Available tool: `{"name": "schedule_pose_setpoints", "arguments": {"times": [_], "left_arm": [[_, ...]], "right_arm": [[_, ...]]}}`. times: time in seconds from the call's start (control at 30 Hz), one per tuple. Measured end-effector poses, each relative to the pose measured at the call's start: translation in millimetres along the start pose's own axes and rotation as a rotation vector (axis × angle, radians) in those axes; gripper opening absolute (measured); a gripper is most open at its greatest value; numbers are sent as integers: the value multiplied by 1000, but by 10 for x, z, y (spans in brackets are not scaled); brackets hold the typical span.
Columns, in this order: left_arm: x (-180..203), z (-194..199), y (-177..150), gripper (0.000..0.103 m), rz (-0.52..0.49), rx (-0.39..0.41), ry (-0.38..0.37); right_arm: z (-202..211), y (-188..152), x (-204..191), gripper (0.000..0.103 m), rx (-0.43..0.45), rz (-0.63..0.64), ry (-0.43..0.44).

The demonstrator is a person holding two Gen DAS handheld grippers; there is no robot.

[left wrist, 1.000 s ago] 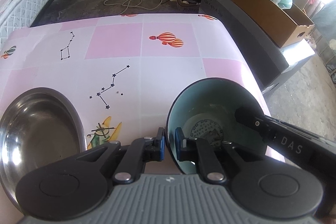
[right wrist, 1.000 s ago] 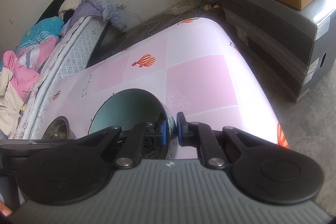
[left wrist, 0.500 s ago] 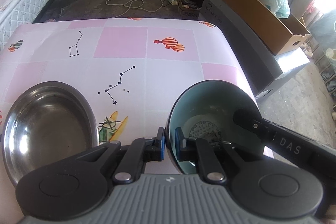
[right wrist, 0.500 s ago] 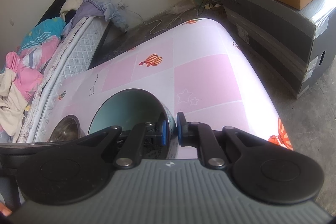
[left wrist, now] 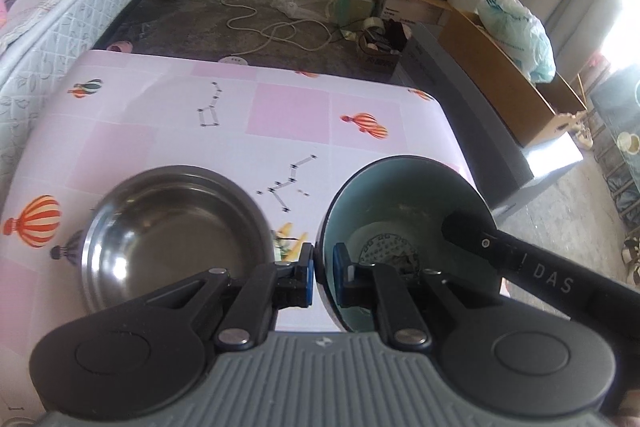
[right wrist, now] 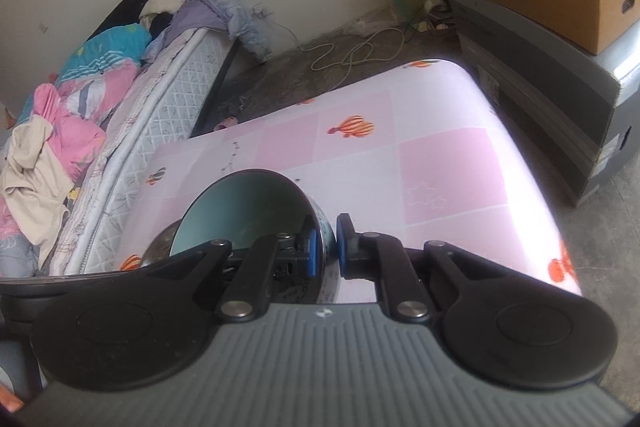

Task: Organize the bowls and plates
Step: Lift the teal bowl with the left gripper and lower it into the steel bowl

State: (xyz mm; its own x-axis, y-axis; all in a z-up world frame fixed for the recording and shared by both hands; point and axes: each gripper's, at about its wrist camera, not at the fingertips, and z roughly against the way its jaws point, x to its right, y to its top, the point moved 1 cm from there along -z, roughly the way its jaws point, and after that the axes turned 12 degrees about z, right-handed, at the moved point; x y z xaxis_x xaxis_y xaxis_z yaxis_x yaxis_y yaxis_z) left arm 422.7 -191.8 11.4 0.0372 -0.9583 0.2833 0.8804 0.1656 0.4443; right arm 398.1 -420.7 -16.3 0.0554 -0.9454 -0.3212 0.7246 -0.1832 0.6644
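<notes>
A teal ceramic bowl (left wrist: 404, 211) with a dark outside is held above the pink table (left wrist: 280, 107), gripped by both grippers. My left gripper (left wrist: 323, 273) is shut on its left rim. My right gripper (right wrist: 326, 247) is shut on its right rim; that gripper's arm shows in the left wrist view (left wrist: 532, 267). The bowl also shows in the right wrist view (right wrist: 240, 211). A steel bowl (left wrist: 172, 231) sits on the table just left of the teal bowl; a sliver of it shows in the right wrist view (right wrist: 160, 247).
A bed with piled clothes (right wrist: 80, 107) runs along the table's left side. Grey crates (left wrist: 472, 115) with a cardboard box (left wrist: 508, 87) stand to the right. Cables (left wrist: 272, 27) and boxes lie on the floor beyond the table's far edge.
Both grippers have carried the teal bowl leftward, so the steel bowl now lies closer beside it and fuller in view. Both grips are unchanged.
</notes>
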Motion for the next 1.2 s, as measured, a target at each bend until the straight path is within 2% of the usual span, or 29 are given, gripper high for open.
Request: {"name": "schedule_pose_setpoints", "arguments": {"times": [0.17,0.33,0.57,0.83,1.2], "left_arm": [[-426,143,141,10,55,32,21],[-851,131,289,10,101,47,59],[-1264,-96,314,11,140,6,106],[-1426,-266,263,11,171,-34,106],[-1476,-384,251,11,169,-40,101]], "right_arm": [[-101,105,-405,9,-15,24,46],[-380,182,-873,9,-41,59,97],[-901,127,-1237,9,-116,57,140],[-1218,-45,-1298,9,-187,54,134],[-1390,-83,-1253,9,-205,41,126]]}}
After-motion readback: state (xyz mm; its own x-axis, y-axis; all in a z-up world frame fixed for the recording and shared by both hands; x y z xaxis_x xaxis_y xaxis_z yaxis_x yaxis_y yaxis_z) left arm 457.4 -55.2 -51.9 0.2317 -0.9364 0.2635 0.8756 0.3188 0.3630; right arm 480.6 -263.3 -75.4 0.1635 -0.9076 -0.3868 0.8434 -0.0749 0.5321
